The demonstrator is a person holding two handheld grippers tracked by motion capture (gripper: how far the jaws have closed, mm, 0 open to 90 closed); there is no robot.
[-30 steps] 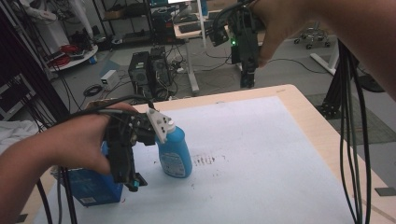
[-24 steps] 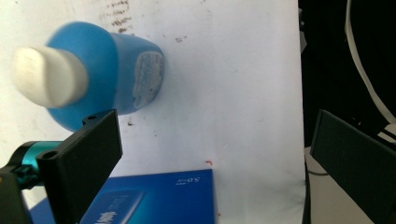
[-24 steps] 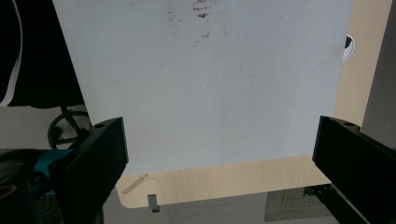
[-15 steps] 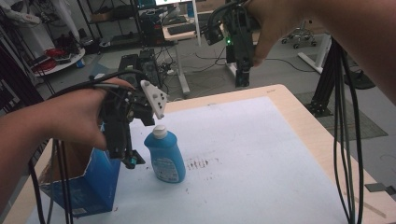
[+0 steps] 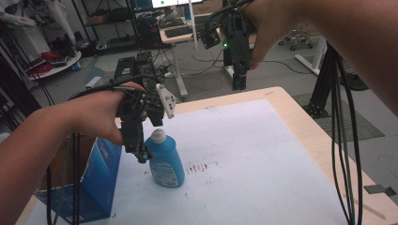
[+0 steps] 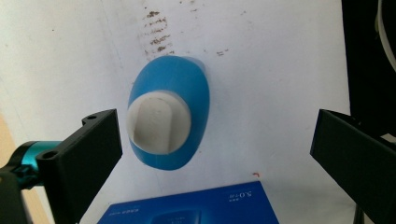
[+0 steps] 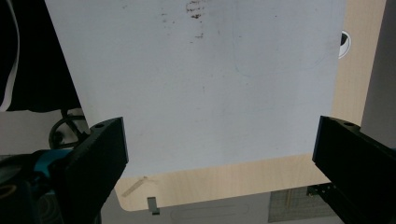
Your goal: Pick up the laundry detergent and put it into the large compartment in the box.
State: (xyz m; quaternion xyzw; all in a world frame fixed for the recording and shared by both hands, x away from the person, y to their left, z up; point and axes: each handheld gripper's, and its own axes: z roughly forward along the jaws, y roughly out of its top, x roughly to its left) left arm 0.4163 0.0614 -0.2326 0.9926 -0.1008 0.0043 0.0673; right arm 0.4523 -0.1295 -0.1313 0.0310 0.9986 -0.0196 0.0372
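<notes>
1. Left gripper (image 5: 141, 152) hangs just above and beside the blue bottle (image 5: 165, 161), lower left of the high view. In the left gripper view its jaws stand wide apart, nothing between them but air; the bottle (image 6: 169, 126) sits off-centre, close to the left-hand jaw.
2. Bottle stands upright on the white mat (image 5: 263, 159), white cap (image 5: 158, 136) on top, w/ the blue box (image 5: 101, 180) just beside it toward the frame's lower left edge.
3. Risk no. 1: that off-centre line-up. If the jaws drop as they are, the near jaw likely lands on the cap or shoulder instead of passing beside it, and a tall narrow bottle probably tips.
4. Risk no. 2: closing high on the cap. Smooth rounded plastic, small contact, so it could squirt out or swing once lifted. Lower on the body looks safer.
5. Risk no. 3: the box is close; a sideways correction might knock it or wedge a jaw vs. its wall.
6. Right gripper (image 5: 238, 82) is held high, upper middle of the high view, well apart from the bottle; the right gripper view shows its jaws spread wide, empty, over bare mat (image 7: 210, 93). No trouble there, tho its cables dangle near the table's right edge.
</notes>
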